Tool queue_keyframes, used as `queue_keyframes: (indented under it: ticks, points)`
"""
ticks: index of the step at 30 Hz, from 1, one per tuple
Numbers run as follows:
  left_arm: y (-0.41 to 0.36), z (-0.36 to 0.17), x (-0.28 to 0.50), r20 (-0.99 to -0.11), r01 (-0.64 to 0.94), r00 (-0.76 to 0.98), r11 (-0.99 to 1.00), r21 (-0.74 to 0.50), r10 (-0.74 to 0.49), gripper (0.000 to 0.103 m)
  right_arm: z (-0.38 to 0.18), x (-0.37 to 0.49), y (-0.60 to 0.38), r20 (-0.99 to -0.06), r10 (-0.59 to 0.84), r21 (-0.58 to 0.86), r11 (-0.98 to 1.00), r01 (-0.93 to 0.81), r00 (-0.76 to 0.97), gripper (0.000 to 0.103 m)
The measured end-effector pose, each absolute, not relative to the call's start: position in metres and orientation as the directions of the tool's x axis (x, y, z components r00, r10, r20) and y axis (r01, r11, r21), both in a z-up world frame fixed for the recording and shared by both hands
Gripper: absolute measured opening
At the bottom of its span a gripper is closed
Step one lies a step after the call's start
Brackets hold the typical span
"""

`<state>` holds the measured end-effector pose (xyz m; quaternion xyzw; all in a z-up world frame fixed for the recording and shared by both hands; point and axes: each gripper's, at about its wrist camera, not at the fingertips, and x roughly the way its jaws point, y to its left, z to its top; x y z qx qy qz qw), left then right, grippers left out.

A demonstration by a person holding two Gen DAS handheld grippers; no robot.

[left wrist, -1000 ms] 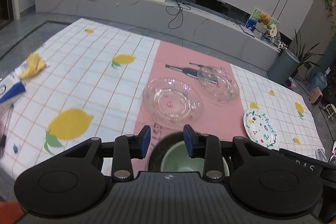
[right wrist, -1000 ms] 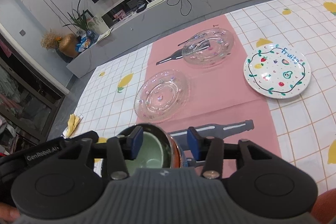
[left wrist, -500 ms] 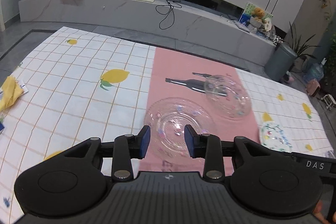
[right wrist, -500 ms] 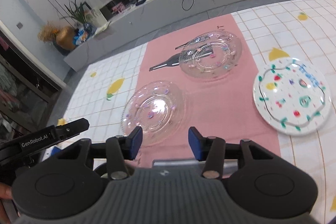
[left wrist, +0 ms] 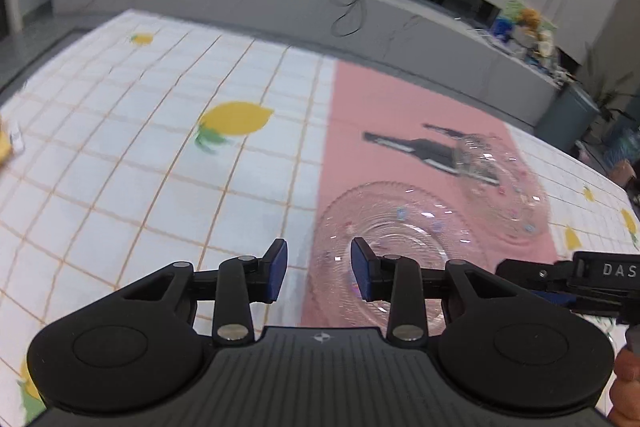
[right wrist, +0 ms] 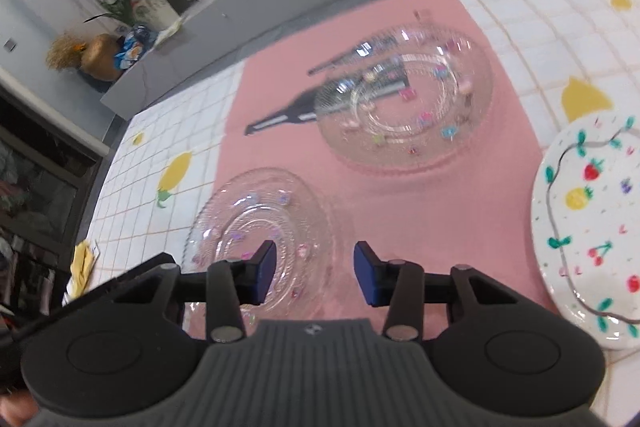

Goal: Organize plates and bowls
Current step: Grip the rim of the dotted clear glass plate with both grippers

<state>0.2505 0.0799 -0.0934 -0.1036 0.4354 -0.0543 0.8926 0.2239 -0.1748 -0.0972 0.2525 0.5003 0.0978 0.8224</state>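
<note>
Just ahead of the right gripper (right wrist: 315, 271) lies the glass plate (right wrist: 260, 223).

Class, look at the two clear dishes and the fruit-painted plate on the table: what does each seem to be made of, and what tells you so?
Near clear plate: looks like pressed glass, possibly clear plastic; the pink cloth shows through its ridged rings.
Far clear dish: same see-through, glossy look, with bright glints.
Fruit plate: likely glazed ceramic; opaque white with painted fruit.
</note>
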Motion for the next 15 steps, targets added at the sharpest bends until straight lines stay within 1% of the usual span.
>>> queue_keyframes:
  ticks: [3, 6, 10, 13, 14, 15]
  points:
    - [0.082, -0.101, 0.256, -0.776, -0.024, 0.599, 0.965, -0.262, -0.196, 0.041, -0.111, 0.232, -0.179, -0.785, 0.418, 0.527, 0.838, 0.139, 0.458, 0.043]
    - [0.084, -0.107, 0.260, -0.786, -0.048, 0.581, 0.954, -0.295, -0.214, 0.041, -0.113, 0.233, -0.180, -0.771, 0.433, 0.548, 0.825, 0.140, 0.467, 0.042]
    - [0.081, -0.112, 0.261, -0.790, -0.046, 0.576, 0.957, -0.288, -0.210, 0.041, -0.114, 0.234, -0.175, -0.766, 0.440, 0.550, 0.826, 0.124, 0.468, 0.032]
    - [0.080, -0.112, 0.262, -0.789, -0.039, 0.577, 0.958, -0.283, -0.209, 0.040, -0.115, 0.234, -0.170, -0.755, 0.456, 0.564, 0.818, 0.112, 0.471, 0.030]
    - [0.080, -0.113, 0.262, -0.789, -0.041, 0.578, 0.958, -0.284, -0.209, 0.035, -0.116, 0.234, -0.168, -0.753, 0.461, 0.568, 0.816, 0.109, 0.470, 0.029]
    - [0.081, -0.113, 0.262, -0.789, -0.045, 0.578, 0.958, -0.283, -0.206, 0.032, -0.117, 0.234, -0.167, -0.750, 0.468, 0.573, 0.813, 0.106, 0.467, 0.025]
